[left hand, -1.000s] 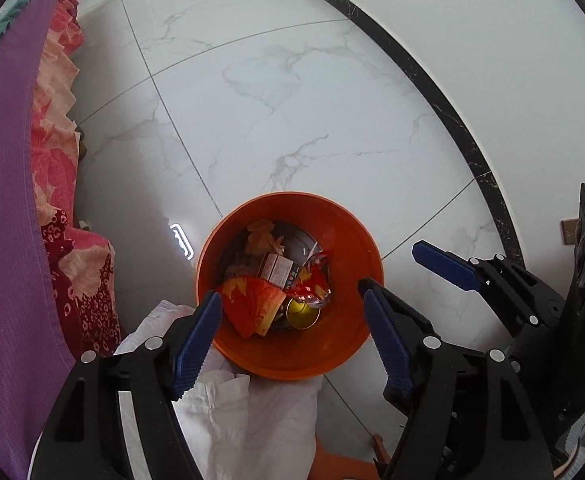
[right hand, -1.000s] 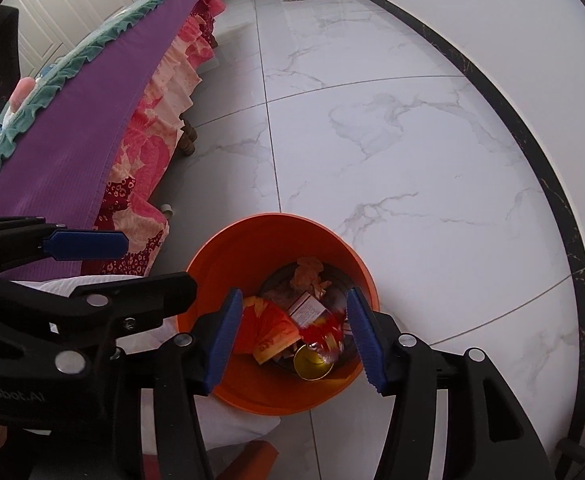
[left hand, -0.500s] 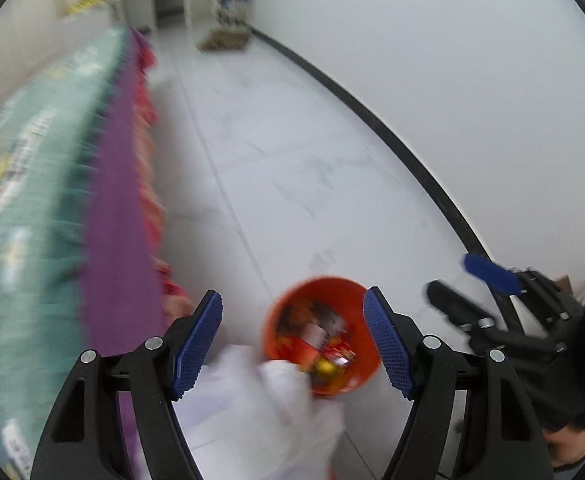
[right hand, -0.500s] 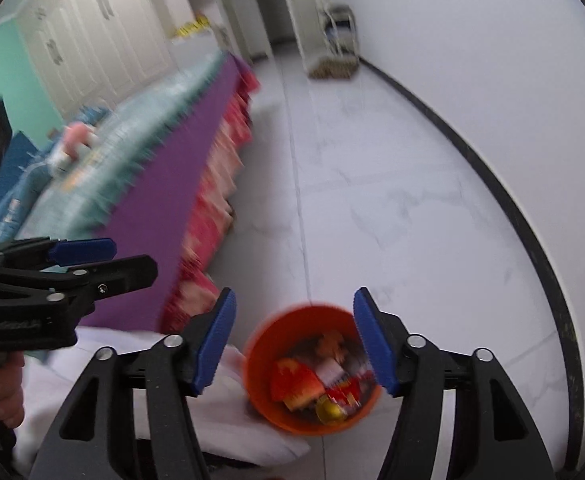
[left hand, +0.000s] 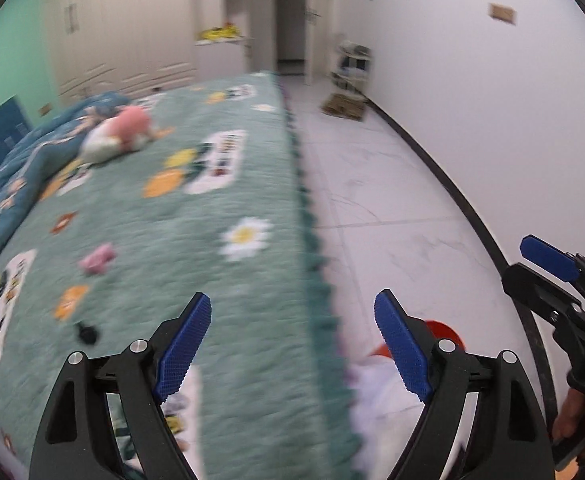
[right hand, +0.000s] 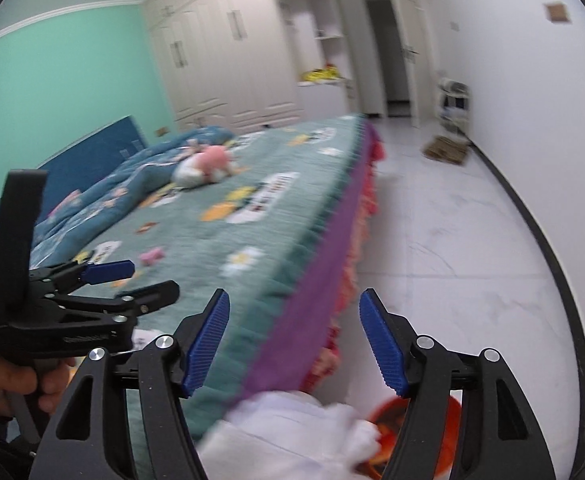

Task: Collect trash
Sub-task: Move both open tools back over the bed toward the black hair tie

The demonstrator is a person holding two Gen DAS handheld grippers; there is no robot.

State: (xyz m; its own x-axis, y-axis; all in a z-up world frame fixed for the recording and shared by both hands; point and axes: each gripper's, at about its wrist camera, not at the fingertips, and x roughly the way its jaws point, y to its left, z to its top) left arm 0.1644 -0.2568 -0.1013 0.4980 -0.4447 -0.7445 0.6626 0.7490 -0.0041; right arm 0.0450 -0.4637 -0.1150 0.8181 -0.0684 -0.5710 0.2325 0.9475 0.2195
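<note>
My left gripper (left hand: 292,344) is open and empty, raised over the near edge of the bed (left hand: 212,240). My right gripper (right hand: 294,340) is open and empty, also raised beside the bed (right hand: 252,216). The orange trash bin (left hand: 442,330) shows only as a sliver on the floor behind my left gripper's right finger. In the right wrist view the bin (right hand: 388,420) sits low at the bottom, partly hidden by white fabric (right hand: 292,428) and my right finger. A small pink scrap (left hand: 97,258) and a small dark item (left hand: 86,334) lie on the bedspread.
A pink and white plush toy (left hand: 118,134) lies further up the bed. White marble floor (left hand: 392,200) runs along the bed's right side to a white wall. A doormat (left hand: 344,107) and a small rack stand by the far doorway. Wardrobes line the far wall.
Both grippers have lifted and tilted up from looking down into the orange bin to looking across the bed. The bin has dropped to the bottom of both views. Both stay open.
</note>
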